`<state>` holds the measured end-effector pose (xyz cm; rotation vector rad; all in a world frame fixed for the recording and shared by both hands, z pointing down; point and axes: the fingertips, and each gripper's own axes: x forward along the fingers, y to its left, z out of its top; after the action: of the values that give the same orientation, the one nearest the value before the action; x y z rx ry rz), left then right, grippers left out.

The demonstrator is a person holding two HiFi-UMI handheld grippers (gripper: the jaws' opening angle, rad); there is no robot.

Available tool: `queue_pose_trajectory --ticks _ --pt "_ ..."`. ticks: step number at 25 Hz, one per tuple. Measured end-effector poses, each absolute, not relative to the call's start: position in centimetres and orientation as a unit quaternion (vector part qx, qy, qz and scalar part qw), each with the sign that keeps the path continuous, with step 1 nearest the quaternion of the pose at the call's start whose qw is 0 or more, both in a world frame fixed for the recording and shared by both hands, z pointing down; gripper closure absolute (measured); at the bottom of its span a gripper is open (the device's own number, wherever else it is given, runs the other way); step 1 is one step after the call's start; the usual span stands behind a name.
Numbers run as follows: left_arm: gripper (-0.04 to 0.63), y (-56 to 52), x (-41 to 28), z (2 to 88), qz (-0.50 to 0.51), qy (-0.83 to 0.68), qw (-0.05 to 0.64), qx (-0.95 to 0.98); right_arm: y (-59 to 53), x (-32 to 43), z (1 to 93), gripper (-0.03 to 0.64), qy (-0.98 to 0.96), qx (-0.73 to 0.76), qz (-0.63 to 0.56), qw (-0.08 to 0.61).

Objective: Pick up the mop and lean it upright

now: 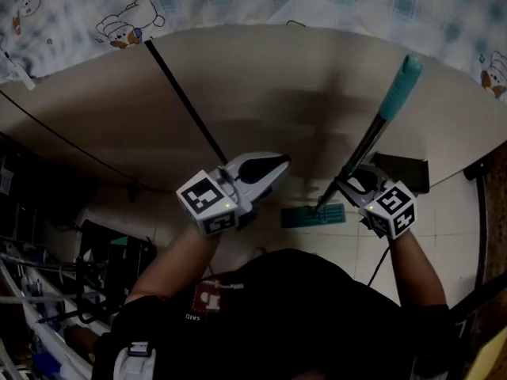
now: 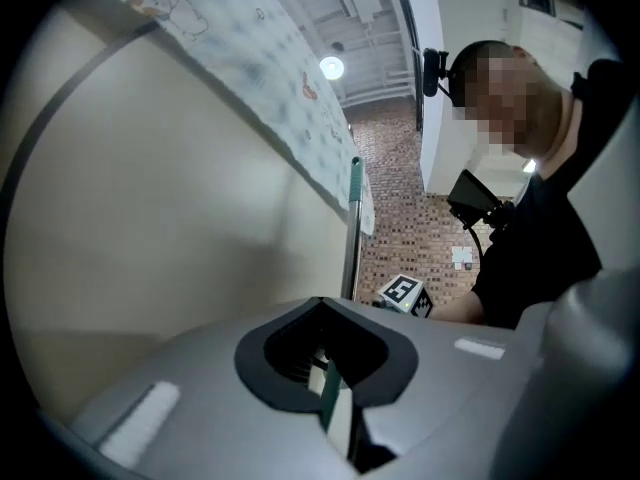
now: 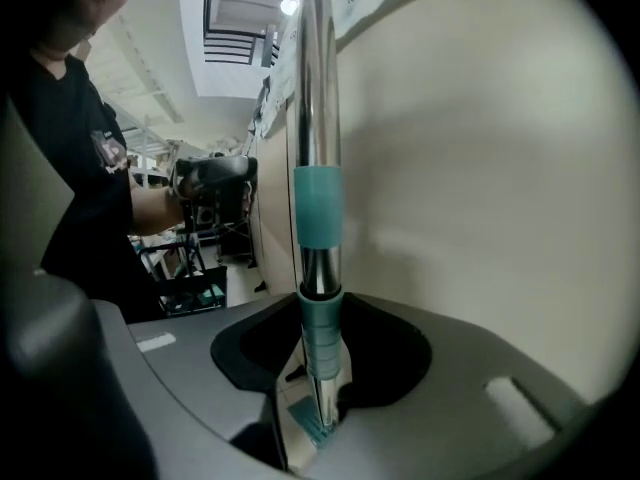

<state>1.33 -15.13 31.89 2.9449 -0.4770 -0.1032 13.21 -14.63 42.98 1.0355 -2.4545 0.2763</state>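
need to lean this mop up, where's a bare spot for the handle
The beige panel is bare between the black rod and the mop. Crowded: the rack low on the left, a dark box right of the mop.

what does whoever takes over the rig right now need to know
Left gripper: shut, empty, off to the mop's left.
Right gripper: shut on the mop pole, low on the shaft.
Mop: upright, mop head on the floor, teal handle end up by the beige wall.
Done: mop stood up.
Left: rest it on the wall, then release; wall contact can't be told.
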Motion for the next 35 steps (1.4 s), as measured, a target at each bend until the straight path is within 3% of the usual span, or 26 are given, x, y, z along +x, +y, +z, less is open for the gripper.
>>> queue_pose_trajectory --ticks 6,23,35 --pt "0.597 -13.9 1.6 38.8 -0.017 -0.159 0.156 0.975 -12.7 13.6 54.0 0.477 -0.871 0.386 0.155 0.261" --pt "0.597 -11.5 6.0 51.8 0.094 -0.123 0.235 0.959 -9.3 19.1 81.1 0.477 -0.815 0.377 0.252 0.360" --pt "0.596 -11.4 6.0 53.1 0.116 -0.124 0.249 0.954 -12.0 22.6 83.7 0.477 -0.796 0.426 0.289 0.319"
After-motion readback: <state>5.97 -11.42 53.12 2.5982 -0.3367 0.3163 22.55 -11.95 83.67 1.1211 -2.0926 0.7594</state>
